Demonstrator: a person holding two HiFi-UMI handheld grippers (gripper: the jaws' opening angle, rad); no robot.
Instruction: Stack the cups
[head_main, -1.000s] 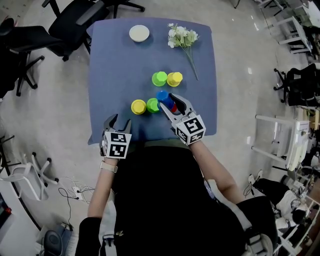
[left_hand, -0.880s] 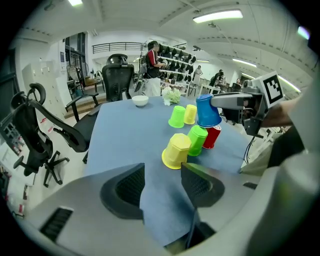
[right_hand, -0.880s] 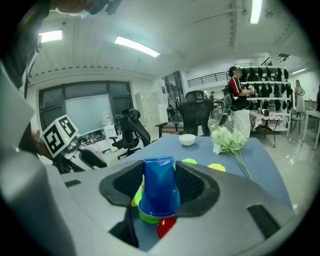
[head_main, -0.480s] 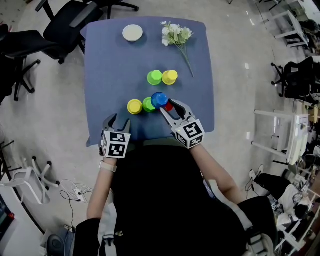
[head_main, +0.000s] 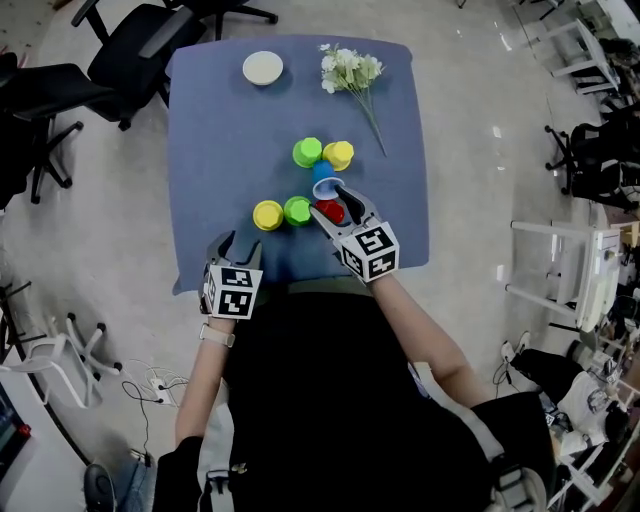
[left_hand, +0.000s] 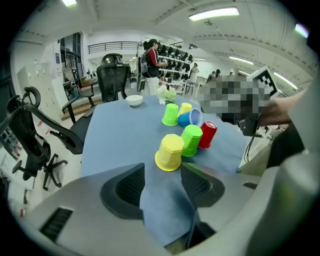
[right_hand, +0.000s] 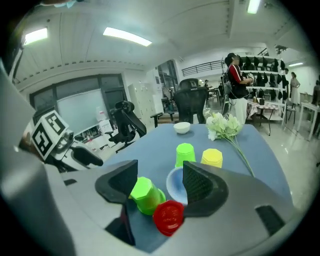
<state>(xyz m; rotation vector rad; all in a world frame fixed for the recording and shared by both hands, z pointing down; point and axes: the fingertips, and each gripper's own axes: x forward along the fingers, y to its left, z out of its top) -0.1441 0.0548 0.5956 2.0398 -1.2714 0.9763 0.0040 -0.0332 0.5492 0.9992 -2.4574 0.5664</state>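
Six cups stand or lie on the blue tablecloth. A green cup and a yellow cup stand upside down side by side. Nearer me are a yellow cup, a green cup and a red cup, all upside down. A blue cup lies on its side, mouth toward my right gripper. That gripper's jaws are opening, with the blue cup beside the right jaw and no pad pressing on it. My left gripper hangs open and empty over the table's near edge.
A white bowl and a bunch of white flowers lie at the far end of the table. Black office chairs stand to the left and behind. White racks and cables are on the floor to the right.
The right gripper carried the blue cup a little left over the red and green cups. Its jaws have spread, and the blue cup now lies on its side. The left gripper stayed put.
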